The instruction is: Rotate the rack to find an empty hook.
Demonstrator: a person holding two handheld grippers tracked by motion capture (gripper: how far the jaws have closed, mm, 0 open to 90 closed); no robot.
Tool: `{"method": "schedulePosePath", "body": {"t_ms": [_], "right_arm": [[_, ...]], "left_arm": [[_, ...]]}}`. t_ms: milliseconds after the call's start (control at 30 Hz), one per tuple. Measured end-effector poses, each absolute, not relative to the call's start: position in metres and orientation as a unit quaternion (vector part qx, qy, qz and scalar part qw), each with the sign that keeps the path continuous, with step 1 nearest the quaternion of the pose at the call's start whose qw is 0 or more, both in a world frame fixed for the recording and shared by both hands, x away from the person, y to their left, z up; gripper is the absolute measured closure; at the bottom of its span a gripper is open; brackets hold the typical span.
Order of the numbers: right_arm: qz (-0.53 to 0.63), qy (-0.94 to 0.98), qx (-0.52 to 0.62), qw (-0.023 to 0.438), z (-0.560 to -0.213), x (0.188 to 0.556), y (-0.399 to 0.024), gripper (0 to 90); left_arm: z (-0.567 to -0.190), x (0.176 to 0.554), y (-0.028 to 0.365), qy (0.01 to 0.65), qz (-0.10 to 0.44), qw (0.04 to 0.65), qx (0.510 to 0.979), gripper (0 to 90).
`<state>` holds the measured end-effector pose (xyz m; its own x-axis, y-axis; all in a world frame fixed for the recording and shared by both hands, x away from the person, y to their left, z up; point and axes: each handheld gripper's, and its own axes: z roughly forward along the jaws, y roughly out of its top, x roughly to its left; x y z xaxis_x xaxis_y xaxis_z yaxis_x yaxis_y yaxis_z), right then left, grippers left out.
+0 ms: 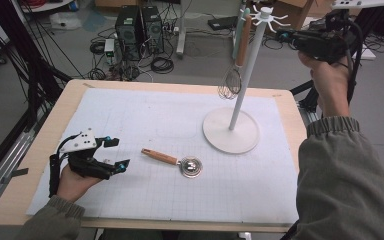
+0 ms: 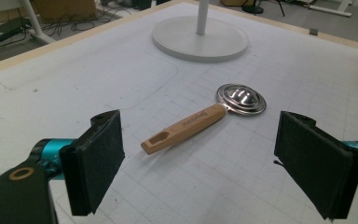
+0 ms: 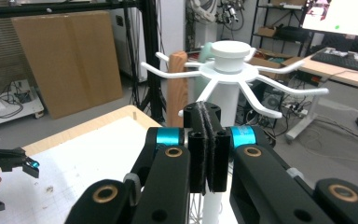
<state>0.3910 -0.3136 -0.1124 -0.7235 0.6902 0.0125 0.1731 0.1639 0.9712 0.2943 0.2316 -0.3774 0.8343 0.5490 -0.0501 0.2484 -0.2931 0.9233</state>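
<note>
Measuring spoon (image 1: 172, 161) lies flat before the left gripper (image 1: 120, 153), jaws spread; right gripper (image 1: 281, 35), pressed together, is raised beside the rack (image 1: 245, 75), whose top is cut off.

Olive-grey cuffed sleeves (image 1: 341, 165). Left gripper (image 2: 200, 161): black, teal collars, grey plate. Right gripper (image 3: 207, 140): black felt-padded fingers (image 3: 216, 154), brass rivets.

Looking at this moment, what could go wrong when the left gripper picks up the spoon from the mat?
1. The measuring spoon lies flat on the mat, so the open left gripper may push its thin wooden handle away instead of clamping it.
2. The right gripper, shut and empty, is close to the rack; a bump might tip the rack or swing the hanging whisk off its hook.
</note>
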Motion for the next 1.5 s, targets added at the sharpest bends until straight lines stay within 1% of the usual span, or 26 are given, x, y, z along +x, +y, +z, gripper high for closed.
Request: {"method": "schedulePosePath", "body": {"t_ms": [100,533,1033,1067,1100,1133,1200,1300,1333,1400,1433,1500], "right_arm": [[0.577,0.729,0.294,0.22,-0.113,0.39,-0.309,89.4],[0.571,0.738,0.281,0.226,-0.107,0.389,-0.288,89.4],[0.572,0.74,0.271,0.227,-0.109,0.388,-0.28,89.3],[0.572,0.74,0.27,0.228,-0.109,0.386,-0.28,87.6],[0.575,0.739,0.266,0.229,-0.11,0.385,-0.281,83.0],[0.582,0.737,0.265,0.219,-0.111,0.383,-0.282,79.1],[0.588,0.736,0.259,0.215,-0.113,0.38,-0.282,76.3],[0.599,0.73,0.256,0.208,-0.118,0.375,-0.283,67.2],[0.598,0.732,0.254,0.207,-0.12,0.374,-0.283,66.2],[0.599,0.732,0.251,0.205,-0.124,0.371,-0.282,61.0],[0.602,0.731,0.248,0.205,-0.126,0.369,-0.282,60.5],[0.606,0.73,0.244,0.2,-0.131,0.365,-0.28,56.8]], "left_arm": [[-0.377,0.294,0.232,0.253,0.141,0.54,0.79,16.0],[-0.376,0.293,0.232,0.252,0.141,0.541,0.79,15.9],[-0.376,0.293,0.233,0.251,0.141,0.541,0.79,15.9],[-0.376,0.294,0.233,0.251,0.141,0.54,0.791,15.9],[-0.377,0.293,0.233,0.252,0.14,0.541,0.79,15.9],[-0.377,0.293,0.233,0.252,0.14,0.541,0.79,15.9],[-0.377,0.294,0.233,0.252,0.142,0.54,0.79,16.0],[-0.376,0.293,0.233,0.253,0.141,0.542,0.789,16.0],[-0.376,0.294,0.233,0.252,0.142,0.541,0.79,16.0],[-0.377,0.294,0.233,0.251,0.14,0.54,0.791,16.0],[-0.377,0.294,0.233,0.253,0.14,0.539,0.791,16.0],[-0.378,0.294,0.233,0.253,0.138,0.541,0.79,16.0]]}}
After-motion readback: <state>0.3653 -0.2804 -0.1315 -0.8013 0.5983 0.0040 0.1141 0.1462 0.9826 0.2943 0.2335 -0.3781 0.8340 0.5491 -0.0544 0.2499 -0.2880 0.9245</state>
